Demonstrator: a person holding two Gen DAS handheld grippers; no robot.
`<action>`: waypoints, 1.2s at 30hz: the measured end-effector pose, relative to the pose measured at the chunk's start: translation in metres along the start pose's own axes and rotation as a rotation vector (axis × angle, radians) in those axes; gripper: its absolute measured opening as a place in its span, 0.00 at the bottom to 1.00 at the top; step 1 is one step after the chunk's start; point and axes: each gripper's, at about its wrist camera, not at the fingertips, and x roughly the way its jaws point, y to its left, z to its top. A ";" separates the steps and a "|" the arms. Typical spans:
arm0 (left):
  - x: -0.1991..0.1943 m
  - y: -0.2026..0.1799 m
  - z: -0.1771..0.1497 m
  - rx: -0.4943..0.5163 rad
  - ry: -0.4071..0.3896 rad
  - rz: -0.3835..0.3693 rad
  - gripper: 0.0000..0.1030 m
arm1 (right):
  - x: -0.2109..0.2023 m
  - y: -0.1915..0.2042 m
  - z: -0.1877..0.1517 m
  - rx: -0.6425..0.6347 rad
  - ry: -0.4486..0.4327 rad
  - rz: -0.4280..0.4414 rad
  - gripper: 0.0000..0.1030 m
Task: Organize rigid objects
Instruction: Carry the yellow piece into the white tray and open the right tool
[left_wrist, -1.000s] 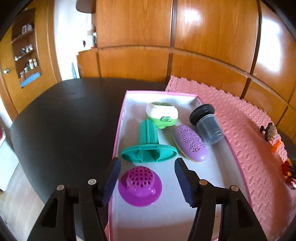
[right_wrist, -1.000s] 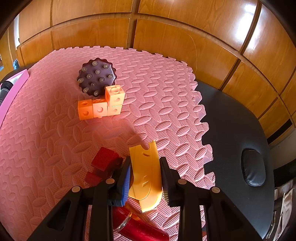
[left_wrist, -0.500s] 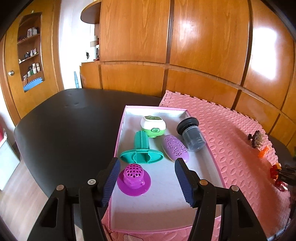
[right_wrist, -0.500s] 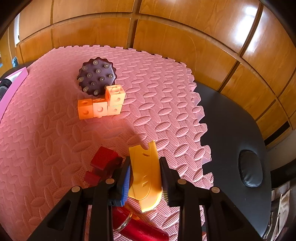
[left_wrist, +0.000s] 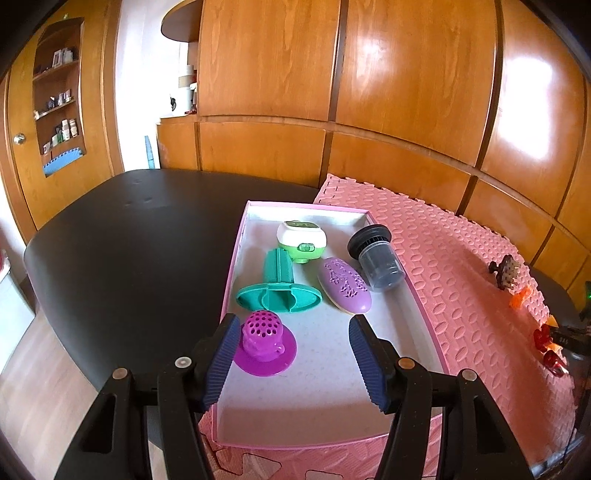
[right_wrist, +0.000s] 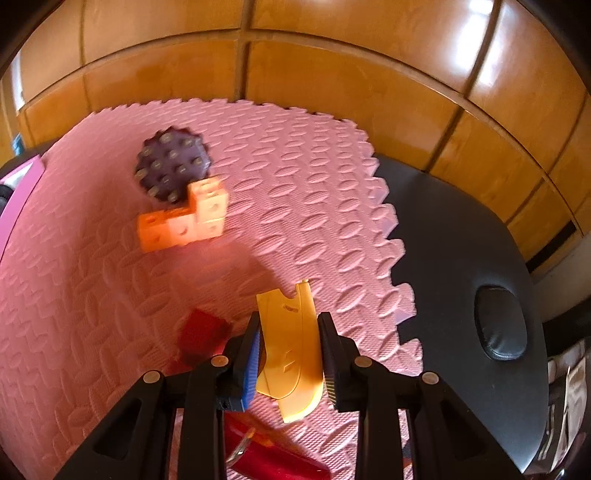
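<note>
Left tongs (left_wrist: 290, 354): fingers spread wide apart, holding nothing, poised above the near end of the pink-rimmed tray (left_wrist: 236, 258).

Tray contents, near to far:
- purple perforated cap (left_wrist: 265, 342) on a round flange, lying between the left tongs' fingers but touching neither;
- teal stand (left_wrist: 279, 291) with an oval base and ribbed stem, laid on its side;
- lilac oval case (left_wrist: 345, 285) with a raised pattern, just right of the teal base;
- grey cup (left_wrist: 376, 258) with a black ribbed collar, lying on its side by the right rim;
- white-and-green device (left_wrist: 301, 242) at the far end.

The tray sat partly on the pink foam mat (left_wrist: 461, 280) and partly on the black counter (left_wrist: 129, 251).

Right tongs (right_wrist: 288, 354): clamped on the yellow plastic piece (right_wrist: 290, 343), a flat curved part gripped by its two long edges and held over the mat (right_wrist: 295, 206).

Loose on the mat in the right view, blurred:
- dark studded disc (right_wrist: 170, 168);
- orange linked cubes (right_wrist: 184, 218), touching the disc's near edge;
- dark red block (right_wrist: 203, 332), just left of the tongs;
- red translucent item (right_wrist: 273, 461) beneath the tongs, identity not discernible.
</note>
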 end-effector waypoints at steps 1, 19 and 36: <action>0.000 0.000 0.000 -0.001 0.001 0.000 0.60 | -0.004 -0.004 0.002 0.023 -0.018 0.006 0.27; -0.004 0.034 0.007 -0.073 -0.032 0.048 0.60 | -0.094 0.146 0.043 -0.140 -0.159 0.469 0.27; 0.002 0.068 -0.002 -0.140 -0.002 0.079 0.60 | -0.033 0.370 0.033 -0.458 0.032 0.539 0.27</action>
